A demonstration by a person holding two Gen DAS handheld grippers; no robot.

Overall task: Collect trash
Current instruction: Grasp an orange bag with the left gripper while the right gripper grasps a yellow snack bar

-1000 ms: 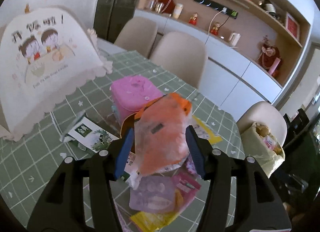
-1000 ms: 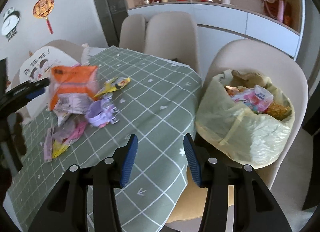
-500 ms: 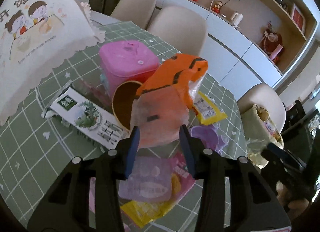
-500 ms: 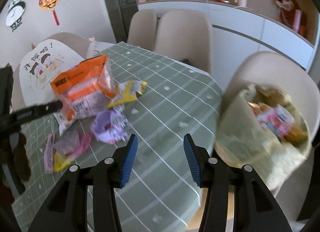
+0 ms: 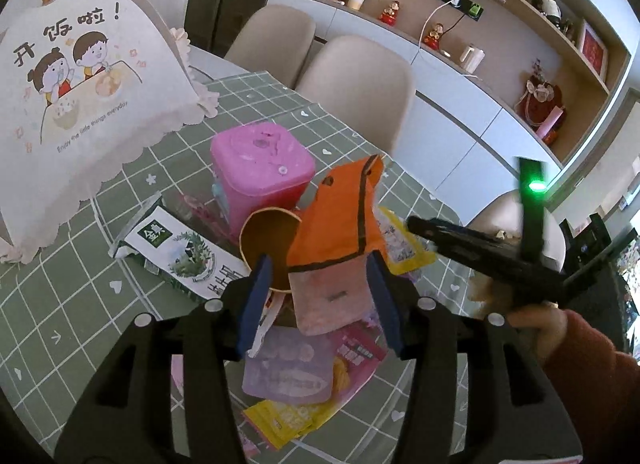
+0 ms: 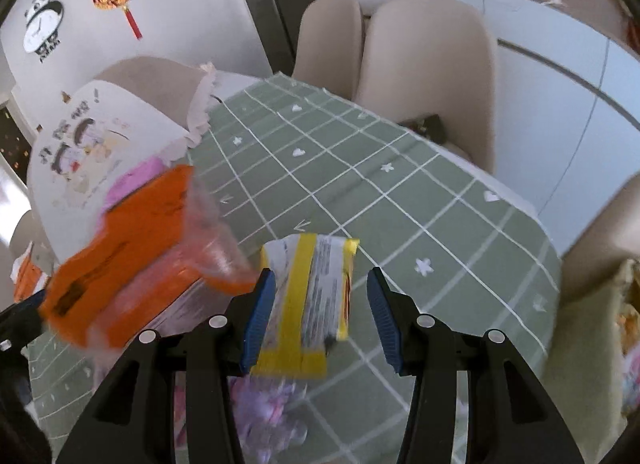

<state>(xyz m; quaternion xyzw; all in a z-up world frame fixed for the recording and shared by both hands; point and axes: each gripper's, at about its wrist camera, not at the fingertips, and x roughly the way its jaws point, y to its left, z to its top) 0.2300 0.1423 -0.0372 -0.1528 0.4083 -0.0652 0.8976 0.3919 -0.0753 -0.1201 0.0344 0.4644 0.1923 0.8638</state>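
Surface: tabletop [image 6: 400, 192] under a green cloth with a white grid. Room: two beige chairs [image 5: 356, 84] at the far edge, white cabinets and display shelving behind. One white mesh food cover [image 5: 76, 104] with a cartoon print stands at the left end of the tabletop.

Left gripper [image 5: 320, 300]: jaws apart. The orange snack bag [image 5: 340, 224] hangs upright between them; whether a pad touches it, I cannot tell. The bag is clear of the tabletop, above the litter pile.

Right gripper [image 6: 320, 316]: jaws apart, held over the yellow-and-white wrapper [image 6: 308, 300], which lies flat on the cloth between them. No contact visible.

Count in the left wrist view: one pink lidded box [image 5: 262, 168], one brown paper cup [image 5: 270, 248] on its side, one green-and-white carton [image 5: 180, 256] flattened, one purple pouch [image 5: 288, 372] on a pink-and-yellow wrapper [image 5: 288, 420].

One yellowish trash bag [image 6: 600, 352] sits on a chair at the right edge, partly cut off.
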